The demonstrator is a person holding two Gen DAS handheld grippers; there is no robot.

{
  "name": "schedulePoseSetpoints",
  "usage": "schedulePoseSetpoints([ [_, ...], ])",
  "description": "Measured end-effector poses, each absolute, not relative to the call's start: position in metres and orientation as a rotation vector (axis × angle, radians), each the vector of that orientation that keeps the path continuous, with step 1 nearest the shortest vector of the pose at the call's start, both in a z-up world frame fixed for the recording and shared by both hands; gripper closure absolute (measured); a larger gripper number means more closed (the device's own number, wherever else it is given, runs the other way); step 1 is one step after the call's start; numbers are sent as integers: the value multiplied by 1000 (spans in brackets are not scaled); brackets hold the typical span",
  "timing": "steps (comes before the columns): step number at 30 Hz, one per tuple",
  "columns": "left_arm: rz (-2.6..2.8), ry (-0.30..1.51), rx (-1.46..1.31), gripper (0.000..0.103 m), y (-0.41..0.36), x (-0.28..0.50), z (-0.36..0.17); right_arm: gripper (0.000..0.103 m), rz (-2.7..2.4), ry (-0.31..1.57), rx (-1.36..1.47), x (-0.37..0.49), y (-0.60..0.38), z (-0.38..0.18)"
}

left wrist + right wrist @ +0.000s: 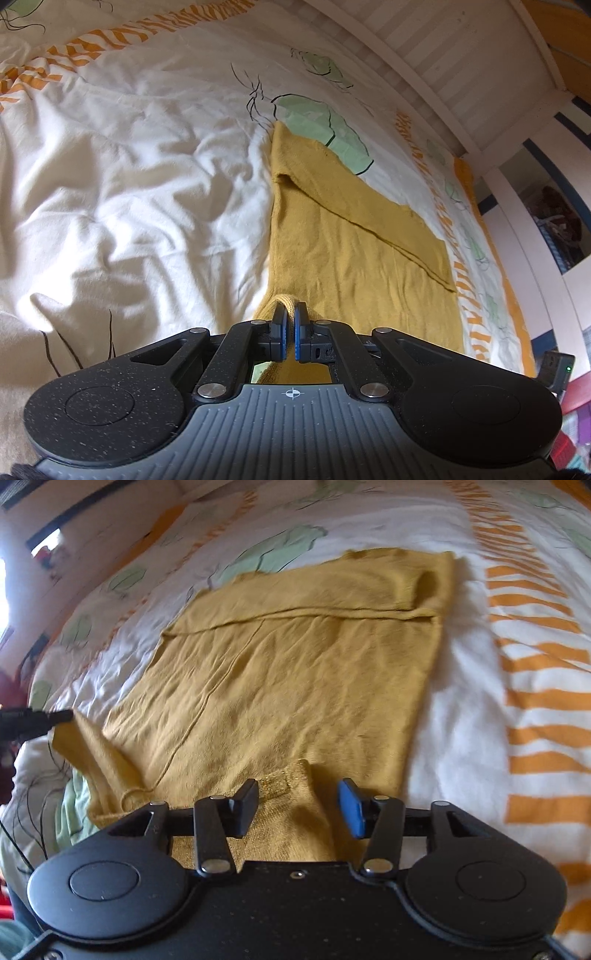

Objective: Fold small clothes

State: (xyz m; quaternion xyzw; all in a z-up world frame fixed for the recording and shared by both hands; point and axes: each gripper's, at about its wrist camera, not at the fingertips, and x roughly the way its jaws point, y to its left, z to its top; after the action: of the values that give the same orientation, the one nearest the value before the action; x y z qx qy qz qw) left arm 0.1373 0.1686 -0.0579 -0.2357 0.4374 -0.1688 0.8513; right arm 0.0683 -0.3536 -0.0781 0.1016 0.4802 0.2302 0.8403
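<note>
On the bed (129,177), the left gripper (290,321) pinches the sweater (295,672) at its hem, anchoring that corner. The right gripper (298,805) hangs wide, empty, over the near edge, likely freed to regrip.

My bed (129,177) fills most of both views. It has a white cover (461,709) with lots of wrinkles. The cover has orange stripes (546,698) on the right side of my right view, and green leaf shapes (332,136) with thin black lines in the upper middle of my left view. A yellow knit top (288,672) lies right on the cover, spread flat in the middle. Its far part is folded over, and one near corner at the lower left is lifted up.
</note>
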Motion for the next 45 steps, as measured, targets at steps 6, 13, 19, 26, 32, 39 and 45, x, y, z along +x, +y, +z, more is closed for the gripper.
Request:
schedulePoseSetpoints([
  [6, -365, 936, -548, 100, 172, 142, -56, 93, 559, 936, 318, 61, -359, -60],
  [13, -310, 921, -595, 99, 170, 184, -61, 93, 278, 826, 455, 89, -407, -52],
  [19, -258, 856, -467, 99, 169, 195, -63, 93, 188, 848, 523, 95, -421, -75],
  [26, -378, 882, -328, 72, 149, 198, -72, 92, 198, 857, 513, 91, -414, -83],
  [32, -387, 891, -282, 66, 133, 222, -84, 89, 203, 854, 502, 92, -413, -83],
  [39, -427, 924, -206, 70, 116, 227, -98, 75, 201, 862, 518, 94, -415, -91],
  [45, -398, 797, -130, 92, 111, 203, -89, 51, 209, 845, 486, 90, -408, -91],
])
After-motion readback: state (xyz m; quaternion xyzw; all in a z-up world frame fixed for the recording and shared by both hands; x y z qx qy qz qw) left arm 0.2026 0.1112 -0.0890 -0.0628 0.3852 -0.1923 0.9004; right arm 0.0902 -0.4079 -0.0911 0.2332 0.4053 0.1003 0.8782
